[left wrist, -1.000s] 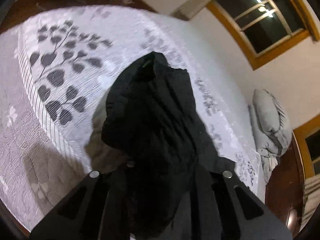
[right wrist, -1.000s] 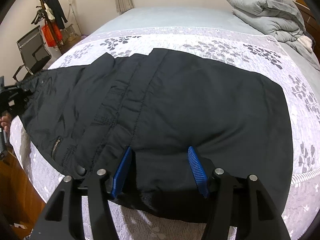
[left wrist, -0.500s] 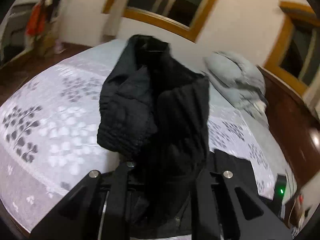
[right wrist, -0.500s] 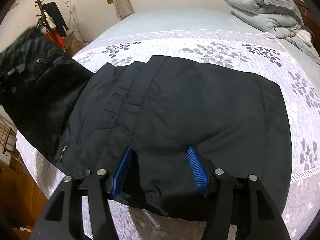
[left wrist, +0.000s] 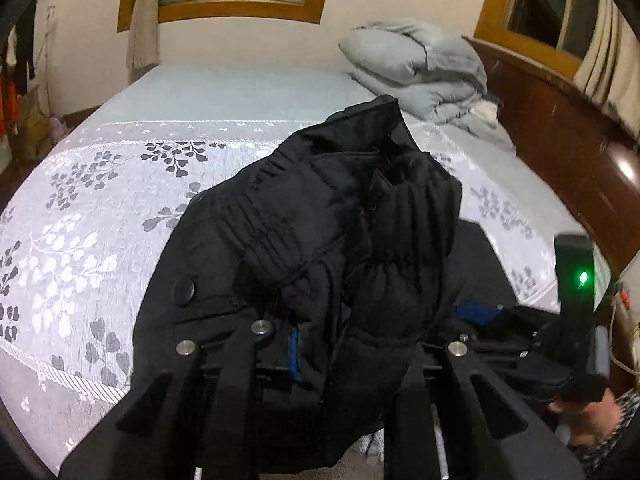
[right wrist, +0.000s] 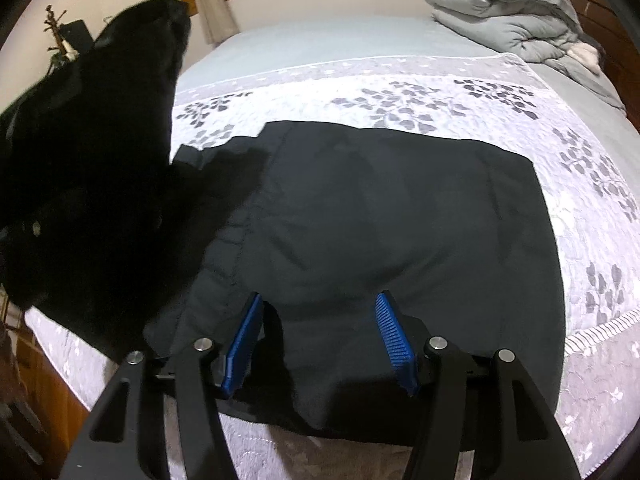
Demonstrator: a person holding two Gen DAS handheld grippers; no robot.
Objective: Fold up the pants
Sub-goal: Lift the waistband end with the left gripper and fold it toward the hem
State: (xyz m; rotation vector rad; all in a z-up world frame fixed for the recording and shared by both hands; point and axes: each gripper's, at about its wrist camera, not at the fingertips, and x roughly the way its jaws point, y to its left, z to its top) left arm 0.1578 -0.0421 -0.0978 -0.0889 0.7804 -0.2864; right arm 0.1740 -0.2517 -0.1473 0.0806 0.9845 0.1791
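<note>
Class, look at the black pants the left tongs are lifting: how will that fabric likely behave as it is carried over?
Probably floppy: the pants bunch and droop over the left tongs. Likely thick and somewhat heavy, given their padded folds. The flat half should stay put on the bed.

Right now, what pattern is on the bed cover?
The bed cover is white-grey with dark grey leafy sprigs, clearest in the right wrist view.
</note>
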